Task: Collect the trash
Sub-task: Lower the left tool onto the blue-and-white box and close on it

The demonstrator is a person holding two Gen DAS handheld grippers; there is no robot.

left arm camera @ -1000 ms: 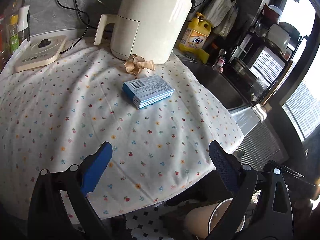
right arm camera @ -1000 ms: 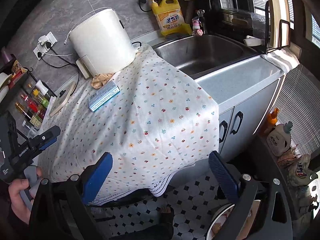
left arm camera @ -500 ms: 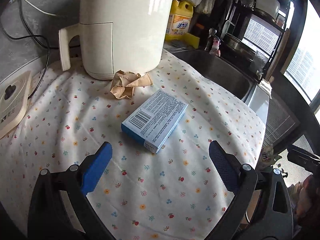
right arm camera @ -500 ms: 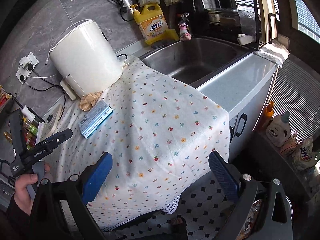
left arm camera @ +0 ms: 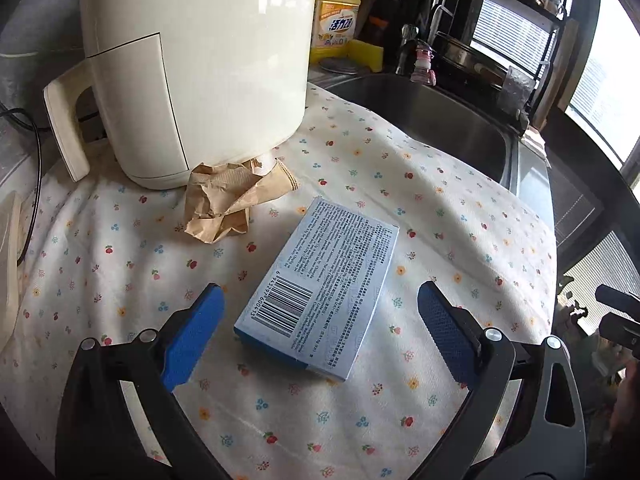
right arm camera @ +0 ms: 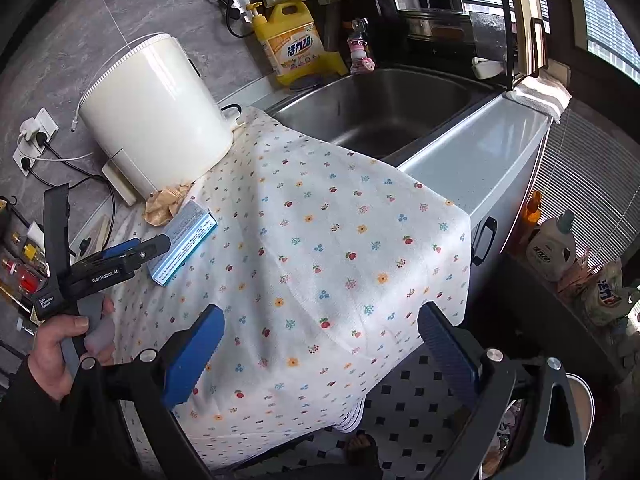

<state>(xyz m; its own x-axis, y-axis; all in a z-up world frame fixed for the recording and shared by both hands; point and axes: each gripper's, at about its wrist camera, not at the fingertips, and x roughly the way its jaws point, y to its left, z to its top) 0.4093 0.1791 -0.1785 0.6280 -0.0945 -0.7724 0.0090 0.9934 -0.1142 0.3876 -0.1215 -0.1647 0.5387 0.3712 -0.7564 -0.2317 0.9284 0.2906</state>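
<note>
A flat blue and white box with a barcode lies on the flowered cloth, its near end between the blue pads of my left gripper, which is open. Behind it a crumpled brown paper rests against the base of a cream appliance. In the right wrist view the same box and paper sit at the left, with a hand holding the left gripper over the box. My right gripper hangs open over the cloth's front edge, holding nothing.
A steel sink lies right of the cloth, with a yellow detergent jug behind it. Bottles and bags stand on the floor at the right. A bin rim shows at the bottom right. Cables and sockets line the wall.
My left gripper has moved forward and down toward the box, which now lies between its open pads. The right gripper has shifted slightly; nothing was taken hold of.
</note>
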